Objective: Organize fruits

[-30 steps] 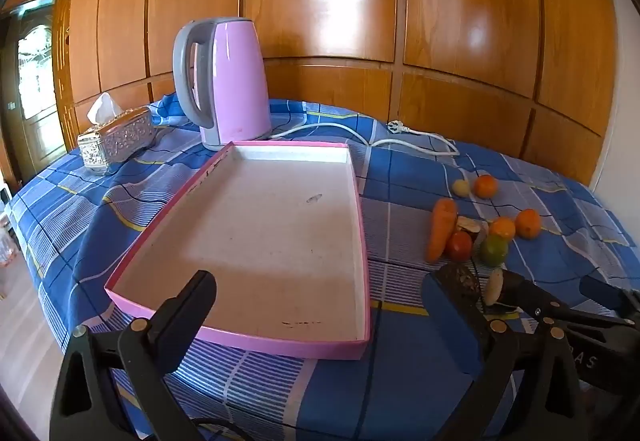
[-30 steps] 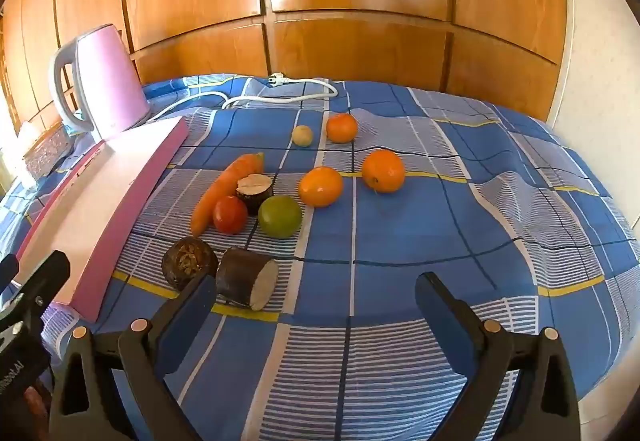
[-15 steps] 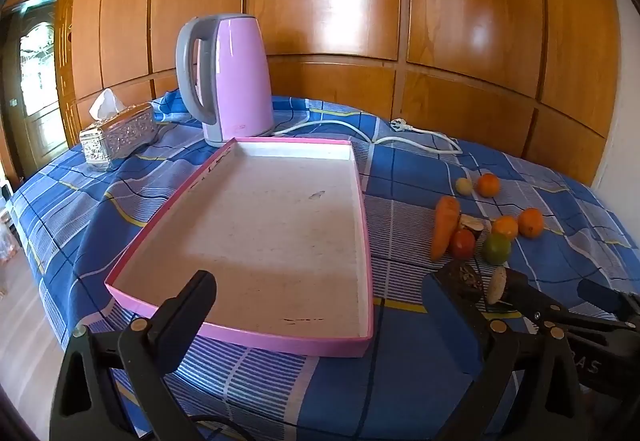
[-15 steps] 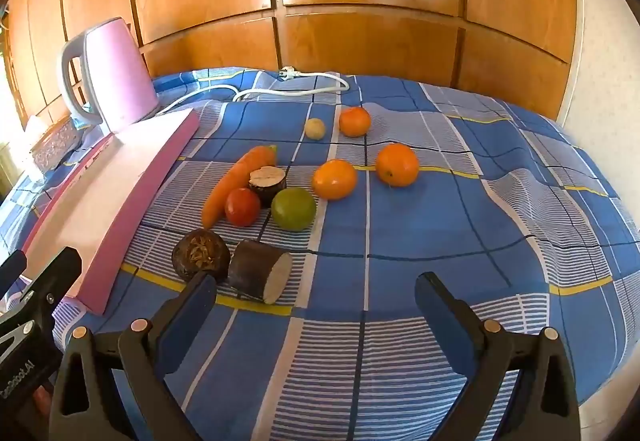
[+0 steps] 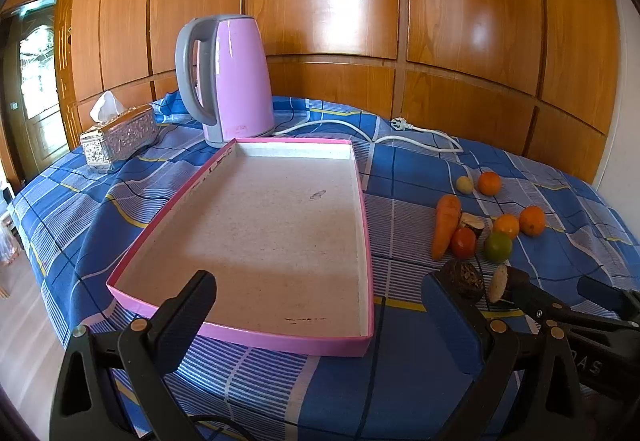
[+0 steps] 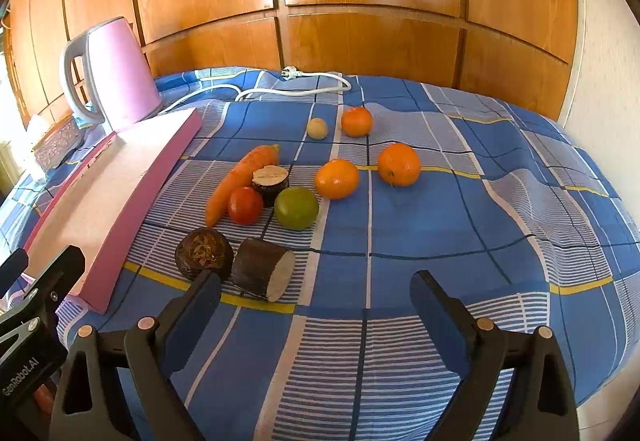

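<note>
Showing only leftward: tissue box point(image 5: 120, 133) beside kettle point(image 5: 230, 77).

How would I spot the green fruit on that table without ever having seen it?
Find the pink tray on the blue checked cloth; produce lies beside it. Near the carrot sits the green fruit, touching a red tomato's neighbour. It is the only green piece.

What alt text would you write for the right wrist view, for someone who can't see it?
The open right gripper hovers empty over a blue checked tablecloth, facing a loose group of produce: three oranges, a carrot, a tomato, a green fruit and dark cut pieces. A pink tray and pink kettle sit to the left.
</note>
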The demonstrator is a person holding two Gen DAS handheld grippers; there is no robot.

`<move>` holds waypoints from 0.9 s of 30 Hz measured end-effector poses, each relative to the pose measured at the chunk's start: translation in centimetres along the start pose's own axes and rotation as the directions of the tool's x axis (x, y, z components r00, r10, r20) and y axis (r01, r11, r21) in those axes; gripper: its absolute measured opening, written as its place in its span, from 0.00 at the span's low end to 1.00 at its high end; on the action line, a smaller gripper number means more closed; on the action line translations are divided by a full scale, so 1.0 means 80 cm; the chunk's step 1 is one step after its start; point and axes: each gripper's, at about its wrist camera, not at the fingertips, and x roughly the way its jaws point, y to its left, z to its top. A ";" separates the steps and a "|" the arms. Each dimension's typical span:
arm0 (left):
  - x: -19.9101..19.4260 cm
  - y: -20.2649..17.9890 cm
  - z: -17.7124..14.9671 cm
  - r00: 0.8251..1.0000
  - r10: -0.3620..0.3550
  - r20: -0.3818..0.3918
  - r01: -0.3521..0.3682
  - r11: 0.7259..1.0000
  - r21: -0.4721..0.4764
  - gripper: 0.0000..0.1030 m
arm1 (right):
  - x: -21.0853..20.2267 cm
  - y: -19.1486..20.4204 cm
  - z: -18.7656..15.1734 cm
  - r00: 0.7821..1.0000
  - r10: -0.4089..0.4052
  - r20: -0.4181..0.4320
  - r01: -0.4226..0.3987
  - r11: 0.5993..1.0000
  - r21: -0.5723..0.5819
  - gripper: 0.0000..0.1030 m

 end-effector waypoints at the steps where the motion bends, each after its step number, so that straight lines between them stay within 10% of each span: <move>1: 0.000 0.000 0.000 1.000 0.001 0.000 -0.001 1.000 0.001 1.00 | 0.000 0.000 0.000 1.000 0.000 0.001 0.000 1.000 -0.001 0.94; 27: 0.003 -0.006 -0.003 1.000 -0.019 -0.014 0.019 1.000 0.019 1.00 | 0.001 -0.001 -0.002 0.999 0.028 -0.021 -0.028 1.000 0.006 0.70</move>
